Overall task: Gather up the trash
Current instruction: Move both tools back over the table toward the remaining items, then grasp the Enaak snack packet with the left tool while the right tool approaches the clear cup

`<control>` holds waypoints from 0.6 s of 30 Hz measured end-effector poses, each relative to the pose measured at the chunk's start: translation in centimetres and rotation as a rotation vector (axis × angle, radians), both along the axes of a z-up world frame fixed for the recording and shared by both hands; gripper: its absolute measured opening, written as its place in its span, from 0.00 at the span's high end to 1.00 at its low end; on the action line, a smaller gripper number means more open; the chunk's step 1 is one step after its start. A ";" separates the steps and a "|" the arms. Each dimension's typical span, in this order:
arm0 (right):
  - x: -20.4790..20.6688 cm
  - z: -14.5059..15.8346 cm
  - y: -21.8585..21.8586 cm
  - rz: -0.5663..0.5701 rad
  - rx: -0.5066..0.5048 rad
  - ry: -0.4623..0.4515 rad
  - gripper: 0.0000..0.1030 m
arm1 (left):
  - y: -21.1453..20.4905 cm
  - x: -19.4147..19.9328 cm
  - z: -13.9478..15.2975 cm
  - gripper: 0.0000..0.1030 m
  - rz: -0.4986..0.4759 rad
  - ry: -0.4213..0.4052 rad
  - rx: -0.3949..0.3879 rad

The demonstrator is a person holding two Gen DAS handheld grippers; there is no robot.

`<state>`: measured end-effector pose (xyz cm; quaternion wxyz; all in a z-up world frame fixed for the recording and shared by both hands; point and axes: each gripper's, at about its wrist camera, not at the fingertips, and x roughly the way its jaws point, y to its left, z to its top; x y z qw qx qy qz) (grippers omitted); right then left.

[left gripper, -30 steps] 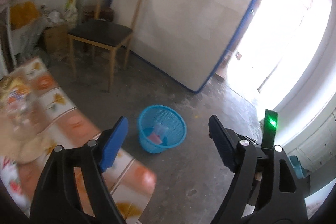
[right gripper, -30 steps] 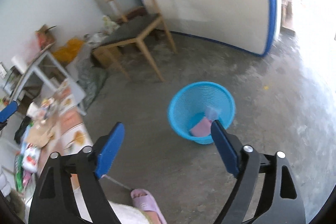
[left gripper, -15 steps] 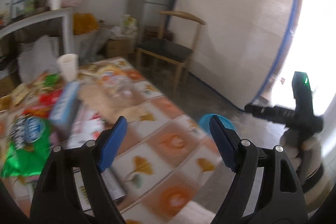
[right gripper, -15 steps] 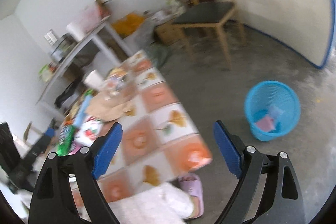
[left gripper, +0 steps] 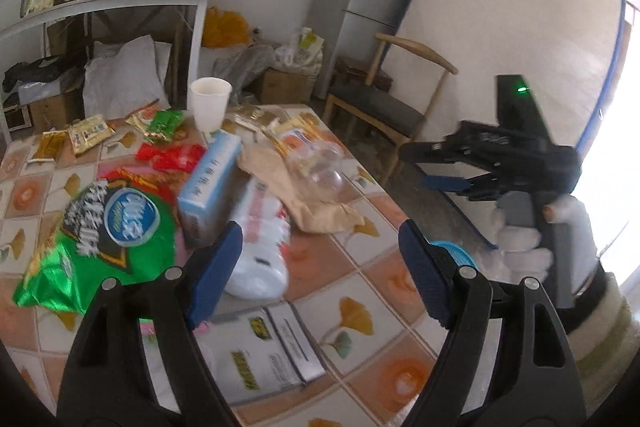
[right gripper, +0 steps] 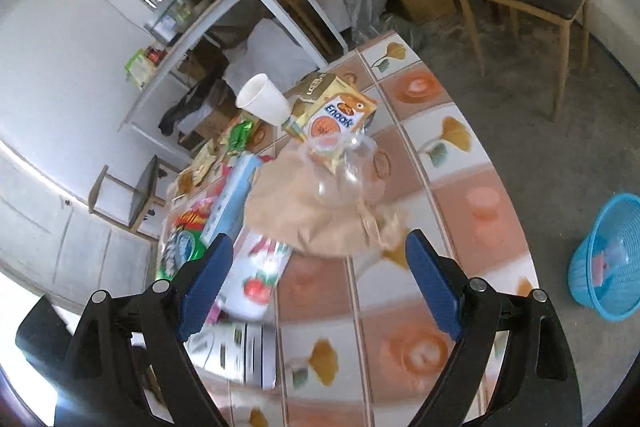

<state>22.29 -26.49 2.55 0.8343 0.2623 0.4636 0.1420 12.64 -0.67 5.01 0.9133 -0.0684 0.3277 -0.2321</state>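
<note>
Both the left gripper (left gripper: 320,267) and right gripper (right gripper: 320,287) hang wide apart, empty. Below lies the orange-tiled table (right gripper: 480,195), littered with a crumpled brown paper bag (right gripper: 320,215).

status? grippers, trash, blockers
Left gripper and right gripper open, empty. Wrappers, white cup, brown paper bag litter the table. Blue basket on floor, path unobstructed.

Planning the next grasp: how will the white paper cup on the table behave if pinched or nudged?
The cup stands upright and looks empty, so probably light and easy to tip. Its thin wall would likely crush under a hard pinch. Knocked over, it could roll across the table.
</note>
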 end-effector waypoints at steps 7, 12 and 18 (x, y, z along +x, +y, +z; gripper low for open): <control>5.9 -2.8 0.2 -0.025 0.100 0.104 0.17 | 1.2 8.0 5.8 0.27 -0.038 0.059 0.060; 8.2 -4.1 -0.3 -0.039 0.155 0.129 0.17 | -0.5 17.3 7.0 0.27 -0.163 0.210 0.043; 10.2 -6.9 -2.2 -0.101 0.280 0.213 0.19 | -5.6 26.4 2.0 0.32 -0.232 0.374 0.130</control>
